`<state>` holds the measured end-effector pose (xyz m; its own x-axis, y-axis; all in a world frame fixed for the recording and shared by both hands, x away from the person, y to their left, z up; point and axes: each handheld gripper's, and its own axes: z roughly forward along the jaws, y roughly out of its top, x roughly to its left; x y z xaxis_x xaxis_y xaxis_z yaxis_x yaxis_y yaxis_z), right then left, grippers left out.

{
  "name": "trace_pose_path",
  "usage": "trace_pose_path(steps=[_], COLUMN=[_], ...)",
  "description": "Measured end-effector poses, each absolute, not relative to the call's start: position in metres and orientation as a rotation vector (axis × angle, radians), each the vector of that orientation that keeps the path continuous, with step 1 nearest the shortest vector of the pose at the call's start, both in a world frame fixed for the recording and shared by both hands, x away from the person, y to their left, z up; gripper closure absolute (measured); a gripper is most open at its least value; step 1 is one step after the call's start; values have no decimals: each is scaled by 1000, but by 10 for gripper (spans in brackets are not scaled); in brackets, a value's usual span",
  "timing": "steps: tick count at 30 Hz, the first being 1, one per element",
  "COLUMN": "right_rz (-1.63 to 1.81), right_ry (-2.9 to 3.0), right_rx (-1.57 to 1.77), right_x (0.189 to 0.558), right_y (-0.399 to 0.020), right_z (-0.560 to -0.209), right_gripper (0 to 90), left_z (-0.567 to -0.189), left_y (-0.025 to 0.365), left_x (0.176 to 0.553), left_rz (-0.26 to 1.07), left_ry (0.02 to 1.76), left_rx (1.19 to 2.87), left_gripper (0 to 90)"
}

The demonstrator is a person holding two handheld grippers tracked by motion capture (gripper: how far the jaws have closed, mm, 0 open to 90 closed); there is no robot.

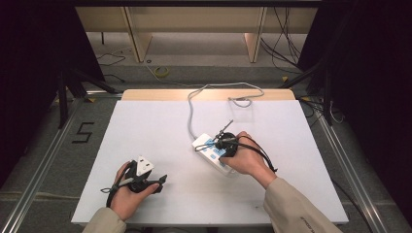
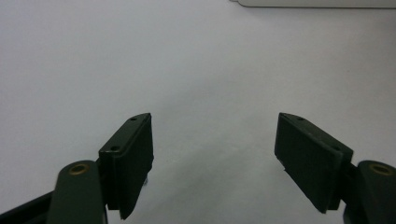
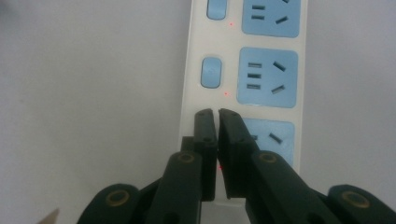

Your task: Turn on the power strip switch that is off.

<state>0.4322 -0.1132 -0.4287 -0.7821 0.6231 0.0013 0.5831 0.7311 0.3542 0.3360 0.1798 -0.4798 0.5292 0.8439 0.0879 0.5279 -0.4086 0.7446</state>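
- The power strip [image 1: 210,151] lies right of centre on the white table [image 1: 160,131], set at a slant, with its grey cord [image 1: 192,109] running off its far end, looping toward the back edge of the table and ending there.
- Through my right gripper view, the strip [image 3: 243,70] is white with blue sockets [image 3: 267,77] in a row, each with a small blue switch [image 3: 210,72] beside it and a tiny red dot below the switch.
- My right gripper [image 3: 217,114] sits directly over the strip, jaws drawn almost together with just a thin slit between them and nothing caught in it. The tips lie over the strip's switch side, next to the nearest socket; I cannot tell whether they touch the surface.
- From above, my right hand [image 1: 245,158] covers the near end of the strip, with the right gripper [image 1: 224,141] under it and its black cable looping off beside my wrist.
- My left gripper [image 1: 145,177] rests well apart from the strip, at the near left of the table, held in my left hand [image 1: 127,194].
- In my left gripper view, its jaws stand spread wide with only bare white table [image 2: 196,70] between them, gripping nothing.
- The floor left of the table bears a dark "5" marking [image 1: 83,132].
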Motion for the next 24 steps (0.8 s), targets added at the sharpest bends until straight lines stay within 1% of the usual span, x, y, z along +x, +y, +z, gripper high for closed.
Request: trace_pose_path(steps=[10, 16, 24], right_rz=[623, 735, 879], right_ry=[2774, 2704, 2608], right_rx=[990, 1046, 1129], right_x=[425, 420, 406], right_y=[-135, -166, -217], right_z=[-424, -423, -429], right_gripper=[770, 684, 625], left_z=[-481, -482, -483], left_y=[180, 181, 181], left_x=[336, 336, 336], left_rz=[601, 599, 597], left_ry=[1112, 1117, 1126], left_rx=[2107, 2106, 2104], left_gripper=[278, 276, 274])
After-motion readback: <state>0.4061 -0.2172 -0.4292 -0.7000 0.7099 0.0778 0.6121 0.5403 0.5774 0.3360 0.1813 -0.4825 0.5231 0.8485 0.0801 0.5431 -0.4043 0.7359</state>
